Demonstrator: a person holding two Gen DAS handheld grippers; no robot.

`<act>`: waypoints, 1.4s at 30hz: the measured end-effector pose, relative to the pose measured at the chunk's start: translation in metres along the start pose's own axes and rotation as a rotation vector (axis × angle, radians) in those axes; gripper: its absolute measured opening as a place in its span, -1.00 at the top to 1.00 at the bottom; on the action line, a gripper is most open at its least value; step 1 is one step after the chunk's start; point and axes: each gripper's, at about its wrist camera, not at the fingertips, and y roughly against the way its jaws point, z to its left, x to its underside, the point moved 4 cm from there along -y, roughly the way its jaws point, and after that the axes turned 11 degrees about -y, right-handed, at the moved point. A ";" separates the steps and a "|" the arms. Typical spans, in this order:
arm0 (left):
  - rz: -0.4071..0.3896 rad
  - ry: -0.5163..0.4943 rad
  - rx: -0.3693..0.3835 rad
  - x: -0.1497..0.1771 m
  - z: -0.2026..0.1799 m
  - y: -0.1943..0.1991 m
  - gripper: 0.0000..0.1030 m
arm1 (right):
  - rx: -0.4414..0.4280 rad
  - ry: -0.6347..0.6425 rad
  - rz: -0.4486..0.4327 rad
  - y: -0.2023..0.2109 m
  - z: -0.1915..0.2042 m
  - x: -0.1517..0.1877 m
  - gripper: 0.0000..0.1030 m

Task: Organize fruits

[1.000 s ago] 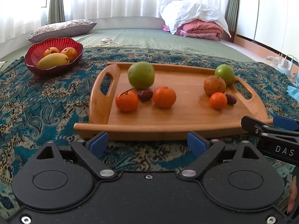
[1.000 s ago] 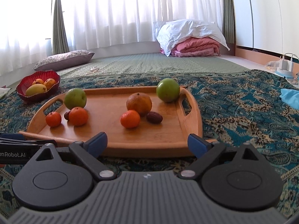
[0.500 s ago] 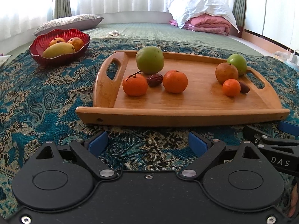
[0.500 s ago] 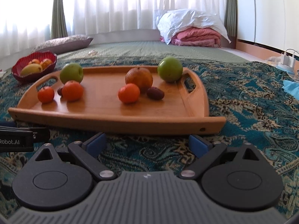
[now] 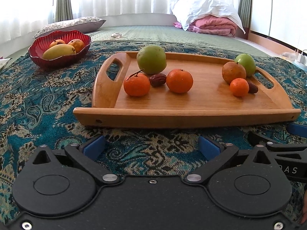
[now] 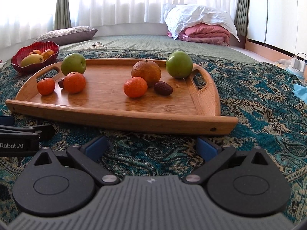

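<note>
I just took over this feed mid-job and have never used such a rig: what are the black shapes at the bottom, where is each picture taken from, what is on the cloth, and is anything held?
There is no robot arm. A person holds a two-finger gripper in each hand, with a camera on each looking forward along its fingers. The black shapes are those grippers. One picture is from the left gripper, whose jaws are opening with nothing between them; the other is from the right gripper, open and empty too. On the patterned cloth lies a wooden tray carrying two green fruits, a brownish fruit, three small oranges and two dates. Behind it to the left, a red bowl holds a mango and two other fruits.
</note>
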 end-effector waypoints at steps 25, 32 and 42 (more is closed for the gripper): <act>-0.001 -0.004 0.002 0.001 0.001 0.000 -1.00 | 0.004 0.003 -0.008 0.002 0.000 0.000 -1.00; -0.004 -0.005 0.001 0.002 0.000 0.000 -1.00 | 0.004 0.003 -0.009 0.002 0.000 0.000 -1.00; -0.012 -0.006 0.001 0.002 0.000 0.002 -1.00 | 0.004 0.004 -0.009 0.003 0.000 0.000 -1.00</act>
